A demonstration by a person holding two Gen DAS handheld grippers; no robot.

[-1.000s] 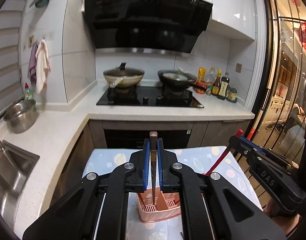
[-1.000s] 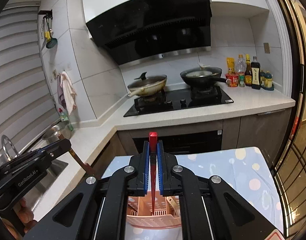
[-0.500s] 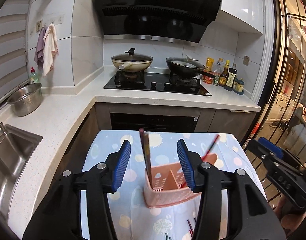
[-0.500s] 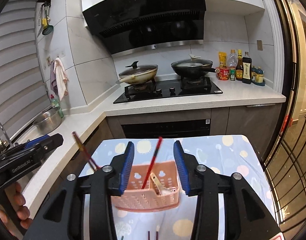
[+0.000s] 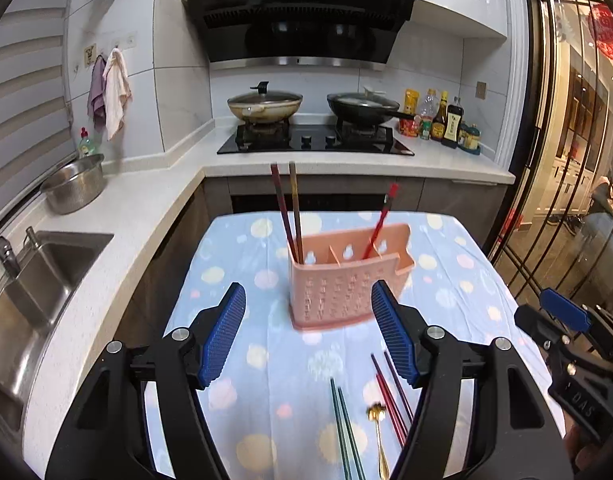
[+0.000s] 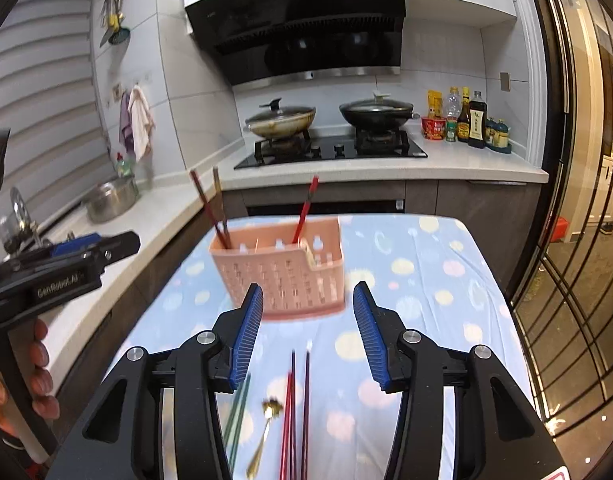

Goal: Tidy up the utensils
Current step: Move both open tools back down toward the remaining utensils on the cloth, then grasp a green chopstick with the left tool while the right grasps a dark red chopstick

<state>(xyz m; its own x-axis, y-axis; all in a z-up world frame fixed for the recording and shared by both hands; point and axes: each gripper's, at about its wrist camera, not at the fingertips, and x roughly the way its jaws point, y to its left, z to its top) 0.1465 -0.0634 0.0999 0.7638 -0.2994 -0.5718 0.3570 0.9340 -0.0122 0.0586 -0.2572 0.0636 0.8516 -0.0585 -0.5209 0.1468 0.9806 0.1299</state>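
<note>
Landmark = pink utensil caddy (image 5: 348, 280), upright on the blue dotted tablecloth (image 5: 234, 264). Far left of it, on the counter: sink (image 5: 46, 276) and steel pot (image 5: 74, 188). In caddy's left compartment: 2 dark chopsticks (image 5: 290, 208), upright with a slight tilt, tips down inside. Right of those, in a compartment toward the right end: 1 red chopstick (image 5: 380, 220) leaning right; right wrist view also shows a pale utensil (image 6: 308, 250) in the rightmost part, too blurred to identify. Left gripper (image 5: 308, 334) sits just in front of the caddy, jaws have just been opening and now stand wide apart, nothing pinched between the pads. Right gripper (image 6: 308, 334) is also in front of the caddy, a bit to the right of the left one, jaws just opened too, gap clear, gripping nothing. On the cloth in front of the caddy, left to right: 2 green chopsticks (image 5: 344, 428), gold spoon (image 5: 378, 432), then a bunch of red/dark chopsticks (image 5: 390, 392) lying flat, roughly parallel, touching or nearly so. Behind the caddy: hob (image 5: 314, 142) with 2 pans, sauce bottles (image 5: 446, 124) at its right end
</note>
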